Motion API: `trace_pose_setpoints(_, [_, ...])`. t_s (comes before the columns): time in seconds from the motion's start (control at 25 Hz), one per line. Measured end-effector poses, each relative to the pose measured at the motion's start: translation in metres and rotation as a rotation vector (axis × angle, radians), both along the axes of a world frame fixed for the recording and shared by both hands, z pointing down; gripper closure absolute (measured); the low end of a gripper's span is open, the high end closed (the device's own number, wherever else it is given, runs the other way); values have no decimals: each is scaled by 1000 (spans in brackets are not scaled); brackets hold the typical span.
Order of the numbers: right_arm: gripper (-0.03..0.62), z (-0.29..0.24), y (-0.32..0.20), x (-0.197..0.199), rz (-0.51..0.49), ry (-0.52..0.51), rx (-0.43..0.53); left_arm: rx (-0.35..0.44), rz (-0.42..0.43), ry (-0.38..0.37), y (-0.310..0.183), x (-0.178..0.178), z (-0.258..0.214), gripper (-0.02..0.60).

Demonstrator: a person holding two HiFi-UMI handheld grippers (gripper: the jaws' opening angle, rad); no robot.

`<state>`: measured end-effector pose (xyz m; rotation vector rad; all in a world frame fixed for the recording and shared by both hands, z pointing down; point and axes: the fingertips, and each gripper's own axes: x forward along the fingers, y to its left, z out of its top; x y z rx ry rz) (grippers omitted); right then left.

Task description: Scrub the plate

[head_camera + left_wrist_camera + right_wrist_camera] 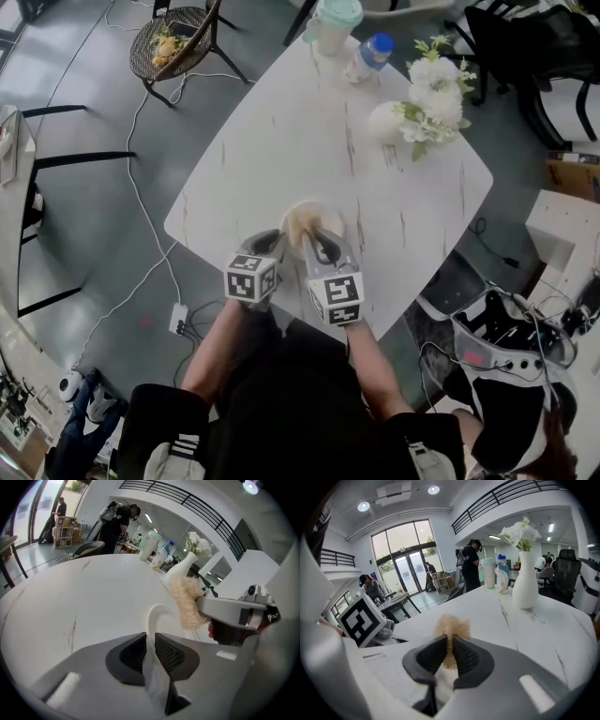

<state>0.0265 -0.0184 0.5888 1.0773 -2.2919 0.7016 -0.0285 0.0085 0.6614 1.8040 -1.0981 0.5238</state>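
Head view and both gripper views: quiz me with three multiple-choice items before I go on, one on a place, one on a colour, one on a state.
1. Where on the table is the plate?
A. By its near edge
B. In its middle
C. At its far corner

2. What colour are the flowers in the vase?
A. Red
B. White
C. Yellow

3. What is between the jaws of the right gripper?
A. Nothing
B. The plate's rim
C. A tan scrubber

Answers:
1. A, the head view shows the plate just inside the near edge.
2. B, the blooms are white in the head view and in both gripper views.
3. C, the right gripper view shows the jaws closed on the tan fibres.
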Motion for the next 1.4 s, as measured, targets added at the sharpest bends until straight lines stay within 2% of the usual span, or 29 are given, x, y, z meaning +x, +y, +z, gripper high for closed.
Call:
trace_pose_setpoints(0.56, [553,42,-3,-6,-20,67,-87,11,-7,5,-3,1,0,534])
trace_pose_setpoints(1.4, [553,50,-8,48,99,112,-103,33,-63,5,-6,-3,-1,543])
